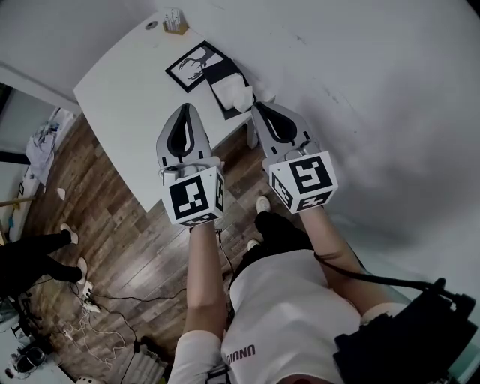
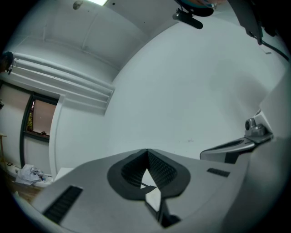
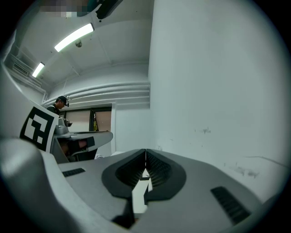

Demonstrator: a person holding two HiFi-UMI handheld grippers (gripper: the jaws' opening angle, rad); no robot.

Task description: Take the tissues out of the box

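1. Nearest, the person's two forearms reach out over the wooden floor [image 1: 142,225]. At the near left, another person's legs [image 1: 34,255] stand on that floor.
2. The left gripper [image 1: 185,107] is held level. Its jaws are pressed together at the tips with nothing between them, and its own view faces a bare white wall [image 2: 191,91].
3. The right gripper [image 1: 256,106], just to the right of it, is level too, with its jaws pressed together and empty.
4. Beyond the tips stands the white table [image 1: 127,90]. The black tissue box [image 1: 193,66], with a deer picture on it, lies near the table's right edge. White tissues [image 1: 234,96] stick out at its near right side, just past the two grippers' tips in the head view.
5. At the table's far end sits a small holder [image 1: 175,22].
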